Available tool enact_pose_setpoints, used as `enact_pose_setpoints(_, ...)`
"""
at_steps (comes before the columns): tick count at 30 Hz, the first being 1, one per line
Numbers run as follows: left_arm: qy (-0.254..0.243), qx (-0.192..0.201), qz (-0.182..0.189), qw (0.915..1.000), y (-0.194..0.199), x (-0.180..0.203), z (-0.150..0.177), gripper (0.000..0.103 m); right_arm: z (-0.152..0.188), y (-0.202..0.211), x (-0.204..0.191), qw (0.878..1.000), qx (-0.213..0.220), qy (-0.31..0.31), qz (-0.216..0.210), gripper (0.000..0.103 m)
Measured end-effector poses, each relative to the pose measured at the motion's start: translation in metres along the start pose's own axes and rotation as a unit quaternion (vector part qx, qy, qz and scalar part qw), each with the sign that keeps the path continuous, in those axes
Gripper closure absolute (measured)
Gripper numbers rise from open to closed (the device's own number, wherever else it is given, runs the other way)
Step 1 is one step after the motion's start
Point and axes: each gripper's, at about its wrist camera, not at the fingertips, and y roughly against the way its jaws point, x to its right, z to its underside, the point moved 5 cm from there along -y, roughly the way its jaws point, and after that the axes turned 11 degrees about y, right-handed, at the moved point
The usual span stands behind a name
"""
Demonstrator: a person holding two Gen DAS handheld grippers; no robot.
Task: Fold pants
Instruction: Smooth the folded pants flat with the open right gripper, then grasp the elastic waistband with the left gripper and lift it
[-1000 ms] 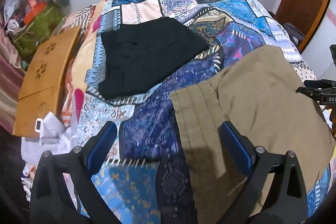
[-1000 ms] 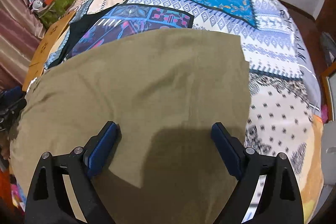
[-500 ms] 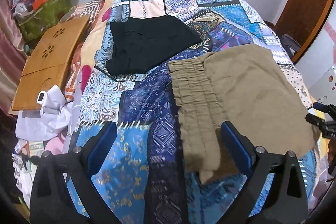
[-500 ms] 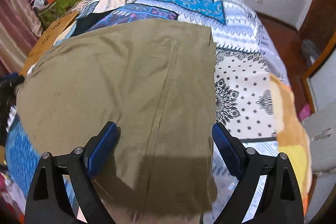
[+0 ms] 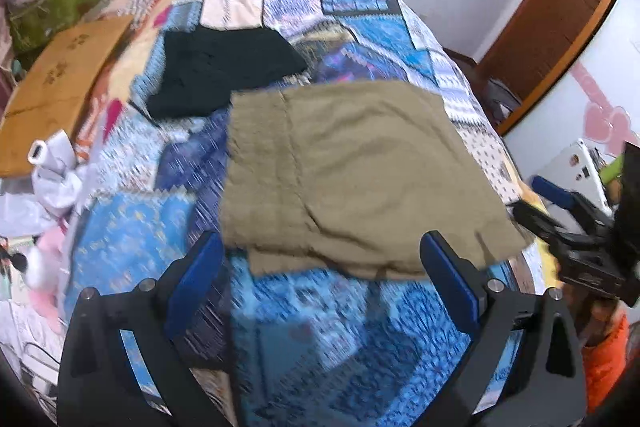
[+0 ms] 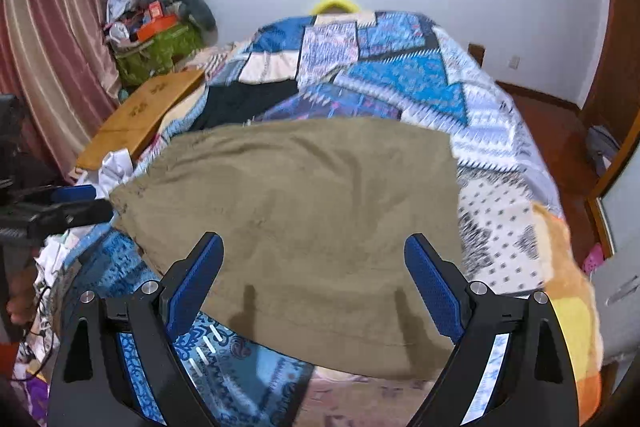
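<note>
Olive pants point(image 5: 360, 171), folded flat on patchwork bed point(image 5: 320, 327), beside black garment point(image 5: 224, 75); left claw point(image 5: 320, 275) and right claw point(image 6: 312, 279) both spread wide, empty, above near edge.

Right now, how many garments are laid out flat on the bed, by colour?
Khaki pants: 1
Black garment: 1
Total: 2
Both grippers, left and right, are open and hold nothing.
</note>
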Motion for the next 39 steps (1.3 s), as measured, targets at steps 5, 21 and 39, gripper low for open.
enact_pose_setpoints(5,0.014,-0.059,0.028,0.9978,-0.013,-0.001,0.026,0.003,0.026,-0.035,-0.011,0.998,-0.062,0.003,-0.013,0.013)
enact_pose_setpoints(21,0.089,-0.062,0.064,0.9921,-0.054,0.007,-0.007,0.042,0.041,-0.031,-0.012,0.998,-0.049,0.000,-0.029,0.010)
enact_pose_setpoints(39,-0.004,0.098,-0.105,0.9896,0.018,-0.019,-0.036,0.077,0.038,0.006,0.009,0.999,-0.033,-0.032,0.015,0.012)
